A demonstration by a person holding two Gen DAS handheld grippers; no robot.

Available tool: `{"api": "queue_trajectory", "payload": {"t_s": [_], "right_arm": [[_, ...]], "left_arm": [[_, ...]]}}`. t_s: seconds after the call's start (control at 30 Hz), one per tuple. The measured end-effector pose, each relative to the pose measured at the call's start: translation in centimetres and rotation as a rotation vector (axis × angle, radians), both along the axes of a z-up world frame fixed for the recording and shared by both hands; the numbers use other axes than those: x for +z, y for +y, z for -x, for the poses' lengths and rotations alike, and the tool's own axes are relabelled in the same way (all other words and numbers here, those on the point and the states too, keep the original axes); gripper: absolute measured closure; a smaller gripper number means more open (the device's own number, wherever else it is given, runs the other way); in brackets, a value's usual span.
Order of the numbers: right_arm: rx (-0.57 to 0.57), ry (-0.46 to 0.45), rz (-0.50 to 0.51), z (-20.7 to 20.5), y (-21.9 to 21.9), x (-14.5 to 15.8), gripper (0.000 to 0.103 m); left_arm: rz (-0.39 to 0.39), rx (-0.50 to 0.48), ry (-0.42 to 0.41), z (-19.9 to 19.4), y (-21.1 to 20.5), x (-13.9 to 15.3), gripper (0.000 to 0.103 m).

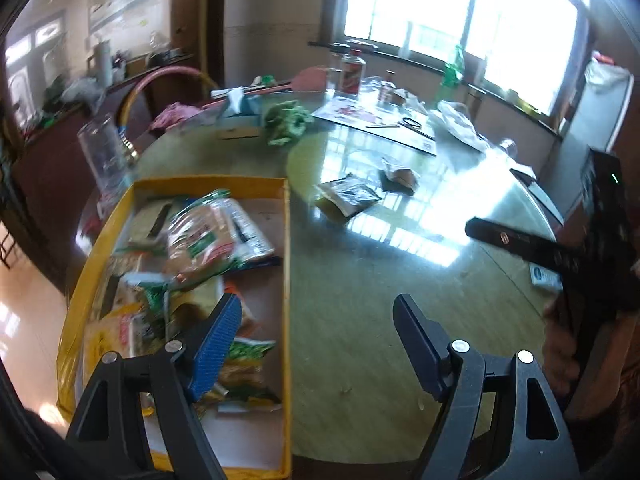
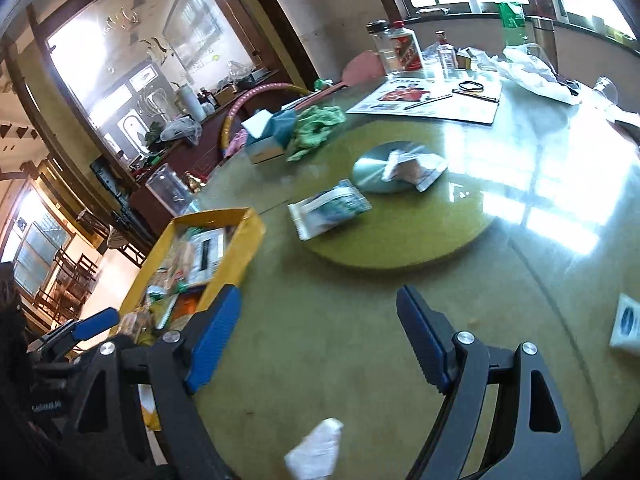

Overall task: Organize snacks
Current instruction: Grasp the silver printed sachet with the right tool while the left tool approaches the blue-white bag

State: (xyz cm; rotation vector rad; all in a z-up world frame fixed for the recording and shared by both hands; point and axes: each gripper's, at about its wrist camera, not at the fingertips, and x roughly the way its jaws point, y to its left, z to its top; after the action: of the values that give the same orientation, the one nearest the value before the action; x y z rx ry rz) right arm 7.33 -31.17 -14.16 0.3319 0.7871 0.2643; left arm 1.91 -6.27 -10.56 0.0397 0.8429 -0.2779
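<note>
Two loose snack packets, a striped one [image 2: 330, 208] and a crumpled pale one [image 2: 414, 166], lie on the round turntable [image 2: 400, 256] of the desk, well apart from the yellow box [image 2: 248, 236] already holding packets at the desk's edge. Both the right gripper [image 2: 318, 340] and left gripper [image 1: 318, 340] hang with jaws wide apart, holding nothing. Best approach seems low and flat, pinching the striped packet's near edge.

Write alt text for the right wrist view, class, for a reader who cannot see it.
The open, empty right gripper hovers over a round glass-topped table. Two snack packets lie on the turntable ahead. At left, a yellow box holds more snacks, with the left gripper beside it.
</note>
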Motion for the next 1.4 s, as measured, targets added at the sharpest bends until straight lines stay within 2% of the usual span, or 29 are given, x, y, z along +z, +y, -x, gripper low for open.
{"api": "queue_trajectory", "payload": {"t_s": [0.23, 0.37, 0.43, 0.6, 0.73, 0.8, 0.93, 1.0, 1.17, 1.3, 1.4], "right_arm": [[0.068, 0.006, 0.15, -5.3, -2.0, 0.1, 0.022], [0.127, 0.04, 0.271, -9.9, -2.2, -0.6, 0.022], [0.154, 0.067, 0.293, -12.7, -2.8, -1.1, 0.023], [0.096, 0.119, 0.285, -19.0, -4.9, -2.2, 0.023], [0.067, 0.185, 0.264, -22.7, -5.8, -4.1, 0.023], [0.074, 0.214, 0.22, -24.1, -6.0, -5.1, 0.023], [0.084, 0.232, 0.201, -24.9, -5.5, -6.3, 0.023], [0.111, 0.226, 0.175, -24.0, -5.1, -6.5, 0.023], [0.165, 0.216, 0.207, -21.4, -3.3, -6.7, 0.023], [0.124, 0.221, 0.301, -21.7, -1.9, -6.9, 0.023], [0.073, 0.227, 0.278, -22.6, -2.3, -6.8, 0.026]], "left_arm": [[0.017, -0.029, 0.022, -0.6, -1.3, -0.5, 0.025], [0.021, -0.028, 0.023, -0.9, -1.7, -0.5, 0.025], [0.023, -0.026, 0.018, -0.9, -1.7, -0.5, 0.025], [-0.01, -0.008, 0.012, -1.3, -1.8, -0.7, 0.025], [-0.003, -0.006, 0.016, -1.7, -1.5, -0.8, 0.025], [-0.002, -0.008, 0.018, -1.8, -1.4, -0.8, 0.025], [0.009, -0.009, 0.023, -2.0, -1.0, -1.0, 0.025], [0.02, -0.013, 0.024, -2.0, -0.9, -1.0, 0.025], [0.038, -0.022, 0.041, -2.6, -0.7, -1.3, 0.025], [0.028, -0.036, 0.056, -3.2, -1.1, -1.1, 0.025], [-0.006, -0.045, 0.045, -3.8, -1.5, -0.7, 0.025]]}}
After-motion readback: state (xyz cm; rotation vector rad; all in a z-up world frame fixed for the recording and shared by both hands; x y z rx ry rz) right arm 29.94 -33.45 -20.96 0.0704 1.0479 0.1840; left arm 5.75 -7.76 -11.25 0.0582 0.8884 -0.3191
